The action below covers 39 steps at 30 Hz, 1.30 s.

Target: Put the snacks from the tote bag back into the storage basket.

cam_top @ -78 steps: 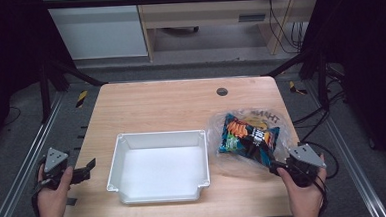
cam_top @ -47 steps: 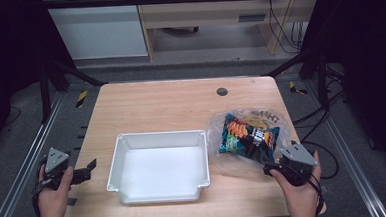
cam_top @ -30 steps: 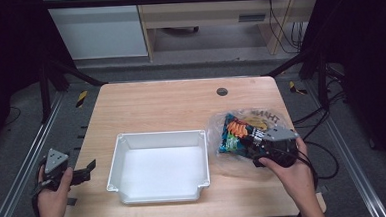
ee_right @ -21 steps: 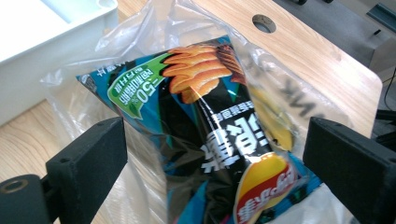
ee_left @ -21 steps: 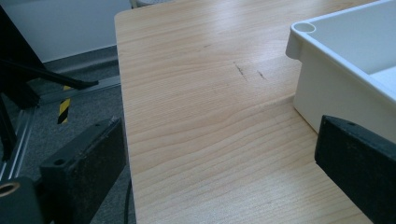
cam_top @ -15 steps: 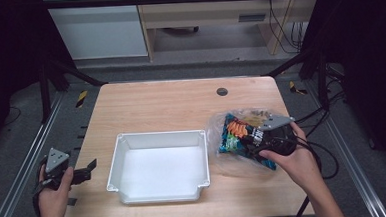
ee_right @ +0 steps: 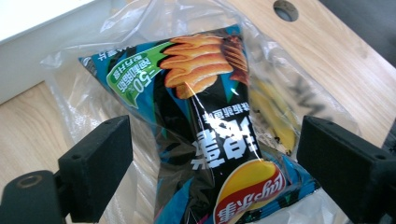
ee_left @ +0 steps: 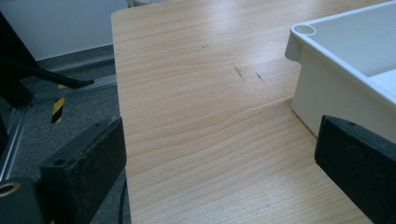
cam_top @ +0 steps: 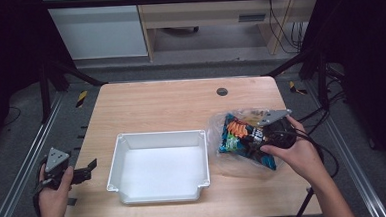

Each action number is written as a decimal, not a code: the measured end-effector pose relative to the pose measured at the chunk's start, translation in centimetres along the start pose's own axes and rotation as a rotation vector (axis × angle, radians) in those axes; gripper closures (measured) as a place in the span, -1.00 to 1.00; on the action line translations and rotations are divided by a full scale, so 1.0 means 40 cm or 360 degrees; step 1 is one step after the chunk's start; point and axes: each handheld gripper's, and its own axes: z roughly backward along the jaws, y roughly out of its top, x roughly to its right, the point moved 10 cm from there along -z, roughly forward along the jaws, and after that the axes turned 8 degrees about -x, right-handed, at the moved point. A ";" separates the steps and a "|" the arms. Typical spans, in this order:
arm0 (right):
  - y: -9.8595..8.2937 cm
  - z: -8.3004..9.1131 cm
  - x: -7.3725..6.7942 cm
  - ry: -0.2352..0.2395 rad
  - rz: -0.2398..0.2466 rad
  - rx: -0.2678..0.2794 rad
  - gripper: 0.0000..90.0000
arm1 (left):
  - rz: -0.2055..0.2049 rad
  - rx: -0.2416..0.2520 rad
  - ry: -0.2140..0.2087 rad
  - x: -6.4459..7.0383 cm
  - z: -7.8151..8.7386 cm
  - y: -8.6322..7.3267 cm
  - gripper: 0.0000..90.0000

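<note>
The right gripper (ee_right: 210, 154) is hovering wide open over the chip bag (ee_right: 205, 121), gripping nothing. The bag, inside a clear plastic bag (cam_top: 222, 137), is lying just right of the white tray (cam_top: 157, 140). Light, puffy, slippery and crushable, it is probably best pinched gently across its narrow middle; the left gripper (ee_left: 219, 186) is waiting open left of the tray.

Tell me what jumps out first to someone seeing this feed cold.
The bright chip bag inside a clear plastic bag at the table's right, with the right claw open astride it. Next, the empty white bin at centre front, and the left claw idling open off the table's left edge.
</note>
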 end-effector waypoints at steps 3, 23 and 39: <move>0.002 0.002 -0.001 0.0010 0.0028 -0.0020 -0.71 | 0.0000 -0.0003 0.0006 -0.002 0.000 -0.001 -0.96; -0.007 -0.081 0.031 0.0160 0.0107 -0.0176 -0.81 | -0.0018 -0.0022 0.0022 -0.002 0.001 -0.005 -0.96; -0.023 -0.146 0.030 0.0231 0.0135 -0.0285 -0.62 | -0.0026 -0.0031 0.0023 0.000 0.000 -0.006 -0.96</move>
